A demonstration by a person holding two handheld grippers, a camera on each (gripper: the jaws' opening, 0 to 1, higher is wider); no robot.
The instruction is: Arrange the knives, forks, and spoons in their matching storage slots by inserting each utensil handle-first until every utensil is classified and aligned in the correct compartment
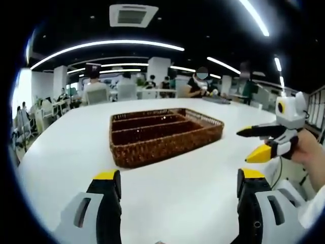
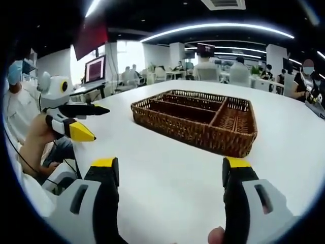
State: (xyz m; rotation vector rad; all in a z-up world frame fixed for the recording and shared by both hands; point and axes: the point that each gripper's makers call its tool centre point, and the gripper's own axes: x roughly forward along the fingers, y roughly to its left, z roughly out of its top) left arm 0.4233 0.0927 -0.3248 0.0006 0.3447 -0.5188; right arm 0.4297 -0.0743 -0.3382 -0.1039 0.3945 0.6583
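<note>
A brown wicker tray (image 1: pixel 157 147) stands in the middle of a white table (image 1: pixel 66 152); it has long parallel slots and one cross compartment at its end, and their floors look bare. My left gripper (image 1: pixel 179 175) hovers open over the table short of the tray, nothing between its jaws. To its right my right gripper (image 1: pixel 244 146) is held in a hand, jaws apart. In the right gripper view the tray (image 2: pixel 198 134) lies ahead and slightly right, my right gripper (image 2: pixel 170 162) stands open and empty, and my left gripper (image 2: pixel 100 124) comes in from the left, open.
The table (image 2: pixel 167 188) is wide and white, its near edge by the person's hand (image 2: pixel 35 142). Behind the table are desks, chairs, seated people and a monitor (image 2: pixel 95 68).
</note>
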